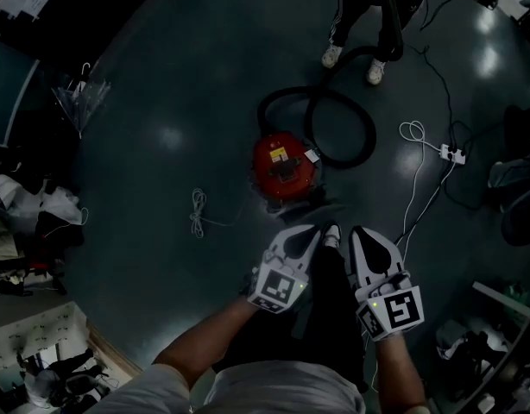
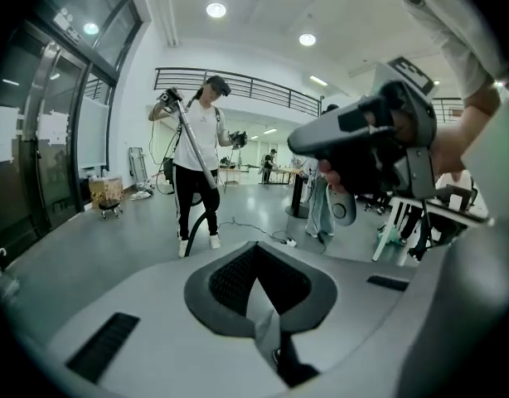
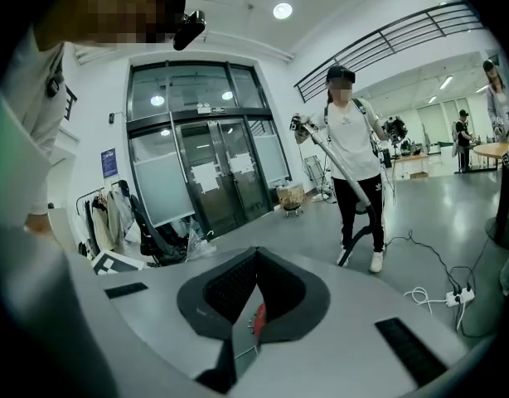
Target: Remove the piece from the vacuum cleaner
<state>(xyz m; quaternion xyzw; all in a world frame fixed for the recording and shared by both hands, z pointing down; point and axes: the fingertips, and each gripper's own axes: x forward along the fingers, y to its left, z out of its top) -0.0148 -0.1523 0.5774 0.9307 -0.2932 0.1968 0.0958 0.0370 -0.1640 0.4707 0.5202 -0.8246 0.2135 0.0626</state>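
In the head view, a red vacuum cleaner [image 1: 284, 164] is seen standing on the dark floor [image 1: 161, 84], ahead of the wearer's feet. A black hose [image 1: 356, 115] is looped beside it on the right and is led up to a second person [image 1: 369, 7] at the top edge. A white cord [image 1: 198, 216] lies left of the cleaner, and a power strip [image 1: 448, 152] lies well off to the right. The left tongs [image 1: 306, 234] and the right tongs [image 1: 358, 234] are held side by side, just short of the vacuum cleaner and pointed toward it.

In the left gripper view, the jaws are shown pressed together, pads [image 2: 234, 279] meeting, with nothing held between them. Beyond them the second person is seen upright, with a wand [image 2: 195, 143] held slanting across the chest. The right tongs are seen at the upper right.

In the right gripper view, the jaws are likewise closed and nothing is gripped. A thin red sliver [image 3: 257, 317] is seen through the slot below the pads; it is possibly the vacuum cleaner's body, though the slot is too narrow for certainty. Glass doors [image 3: 205, 172] are seen behind.
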